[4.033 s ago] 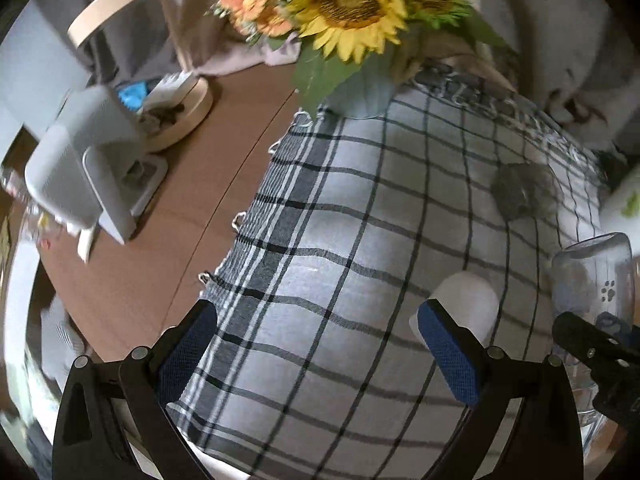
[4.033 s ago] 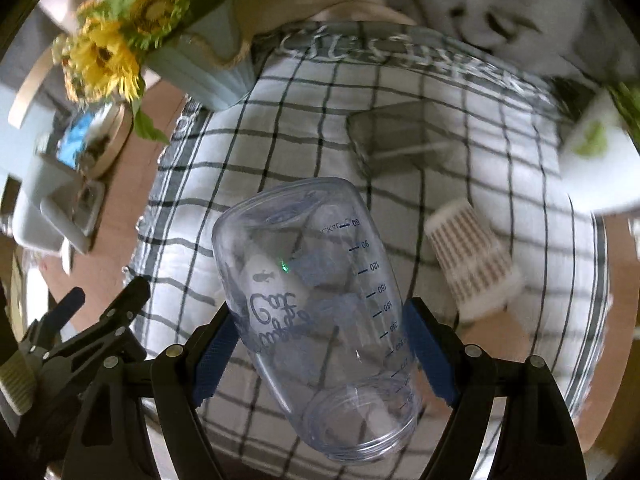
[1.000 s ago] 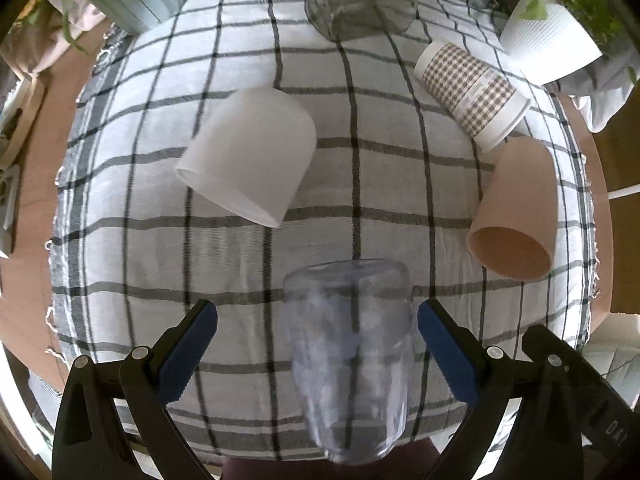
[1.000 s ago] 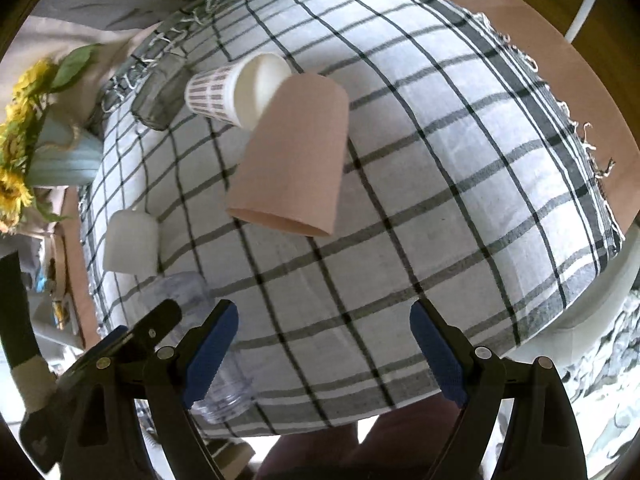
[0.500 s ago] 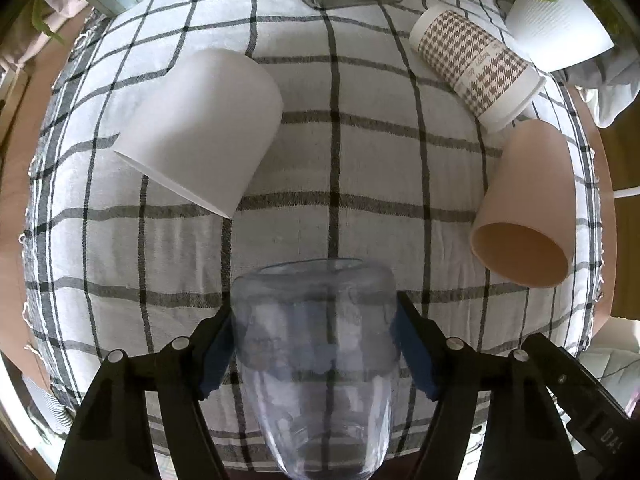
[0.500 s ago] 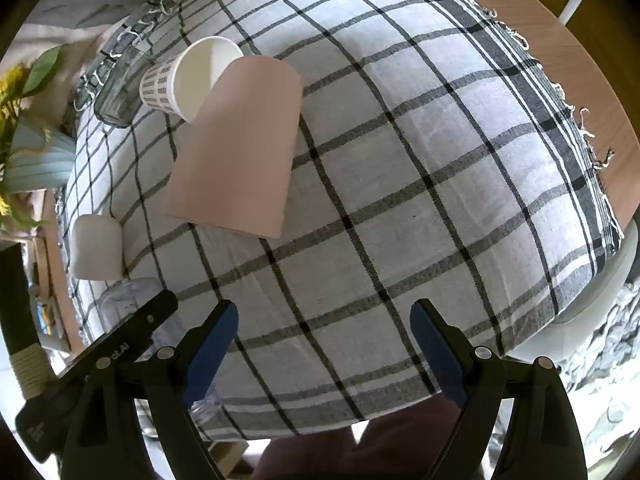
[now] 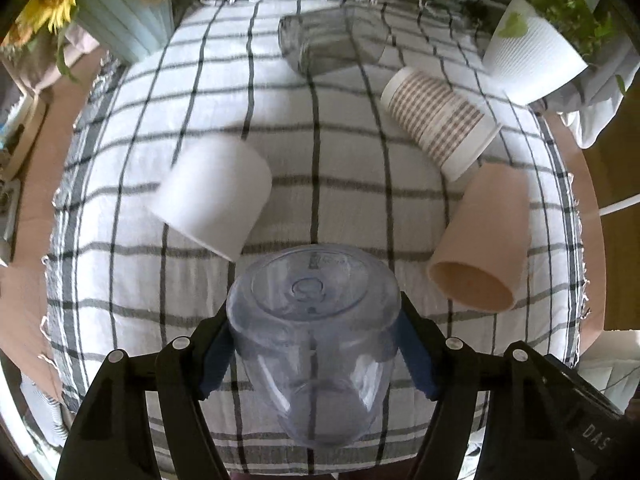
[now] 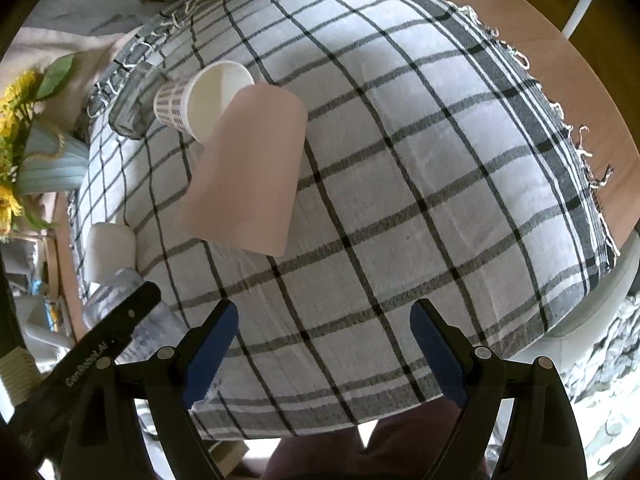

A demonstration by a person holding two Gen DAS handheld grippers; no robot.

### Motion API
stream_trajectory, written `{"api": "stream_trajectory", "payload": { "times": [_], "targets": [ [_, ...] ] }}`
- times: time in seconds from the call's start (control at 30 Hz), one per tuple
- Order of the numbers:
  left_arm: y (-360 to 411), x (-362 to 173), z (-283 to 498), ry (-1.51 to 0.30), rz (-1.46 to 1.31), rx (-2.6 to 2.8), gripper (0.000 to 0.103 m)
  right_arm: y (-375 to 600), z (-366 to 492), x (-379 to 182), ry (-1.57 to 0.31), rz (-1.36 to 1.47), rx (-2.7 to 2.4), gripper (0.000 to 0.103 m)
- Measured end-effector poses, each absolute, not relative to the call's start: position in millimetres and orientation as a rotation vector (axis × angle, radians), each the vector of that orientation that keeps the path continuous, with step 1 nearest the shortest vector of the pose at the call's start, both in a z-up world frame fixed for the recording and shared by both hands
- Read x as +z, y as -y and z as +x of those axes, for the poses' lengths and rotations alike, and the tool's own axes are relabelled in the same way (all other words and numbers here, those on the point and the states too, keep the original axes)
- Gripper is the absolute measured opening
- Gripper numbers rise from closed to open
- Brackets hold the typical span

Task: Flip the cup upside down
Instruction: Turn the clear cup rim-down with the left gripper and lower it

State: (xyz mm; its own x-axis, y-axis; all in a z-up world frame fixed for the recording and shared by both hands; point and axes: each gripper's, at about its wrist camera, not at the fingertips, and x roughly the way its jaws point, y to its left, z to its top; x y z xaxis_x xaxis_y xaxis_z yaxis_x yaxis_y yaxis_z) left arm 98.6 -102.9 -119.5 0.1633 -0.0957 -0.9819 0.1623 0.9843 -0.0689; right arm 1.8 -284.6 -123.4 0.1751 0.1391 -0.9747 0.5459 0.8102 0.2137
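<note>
My left gripper (image 7: 316,354) is shut on a clear plastic cup (image 7: 316,340), its blue pads pressed on both sides. The cup's base faces the camera and its mouth points down toward the checked cloth (image 7: 320,152). In the right wrist view the same clear cup (image 8: 120,292) shows at the far left behind the left gripper's black finger. My right gripper (image 8: 324,352) is open and empty above the near part of the cloth.
On the cloth lie a white cup (image 7: 212,196), a pink cup (image 7: 484,240), a brown-checked paper cup (image 7: 440,120) and a glass (image 7: 320,44), all on their sides. A sunflower vase (image 7: 120,12) and a white plant pot (image 7: 532,52) stand at the far edge.
My left gripper closed on the clear cup and tipped it so its base now faces the camera. My right gripper let the cup go earlier and has stayed open, drifting slightly.
</note>
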Motion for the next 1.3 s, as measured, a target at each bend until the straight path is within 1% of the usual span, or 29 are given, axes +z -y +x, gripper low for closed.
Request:
{"api": "stream_trajectory", "payload": {
  "times": [0.37,0.6,1.3],
  "targets": [
    [112,-108,101,-1.319,0.045,-0.2,0.072,294,1,-112,-1.347,0.592,-0.306,0.088],
    [118,-103,84,-1.275,0.082,-0.22,0.072,295,-3,-112,-1.346,0.565,-0.311,0.088],
    [112,-100,41,-1.274,0.106,-0.231,0.072,291,-11,-105,-1.345,0.471,-0.298,0.088]
  ]
}}
